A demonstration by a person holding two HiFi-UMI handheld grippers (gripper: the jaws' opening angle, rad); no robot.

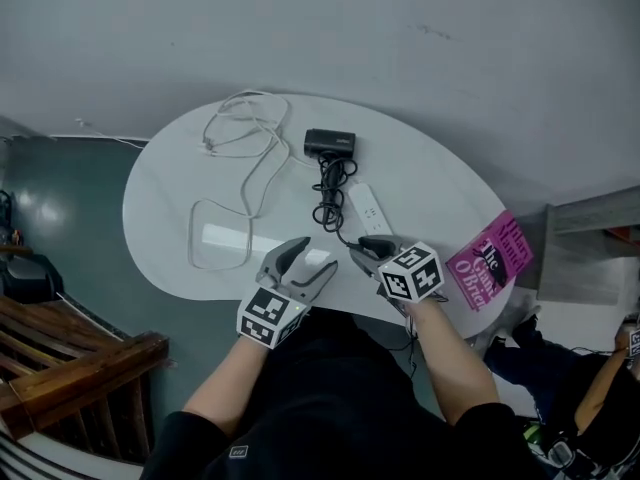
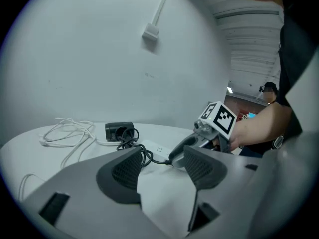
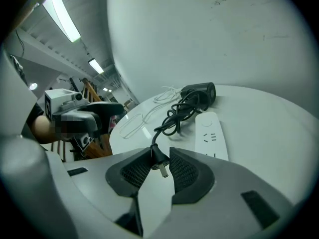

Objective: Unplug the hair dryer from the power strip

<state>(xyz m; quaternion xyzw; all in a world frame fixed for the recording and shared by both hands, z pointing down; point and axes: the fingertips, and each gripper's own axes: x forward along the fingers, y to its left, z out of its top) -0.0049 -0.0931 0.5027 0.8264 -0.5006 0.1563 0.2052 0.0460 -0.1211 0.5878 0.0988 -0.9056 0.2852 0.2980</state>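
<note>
Black hair dryer (image 1: 330,143) near white power strip (image 1: 368,208); plug (image 3: 158,162) out, prongs bare.

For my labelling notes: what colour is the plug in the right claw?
Black plug, silvery pin; best in the right gripper view.

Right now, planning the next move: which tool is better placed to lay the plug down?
Right: the right tool clamps the plug, prongs clear of the strip; the left tool is open and empty.

I see: glossy white round tabletop (image 1: 430,183), smooth white plastic power strip (image 1: 368,208), matt black hair dryer (image 1: 329,143), metal-pronged black plug (image 3: 158,161).
</note>
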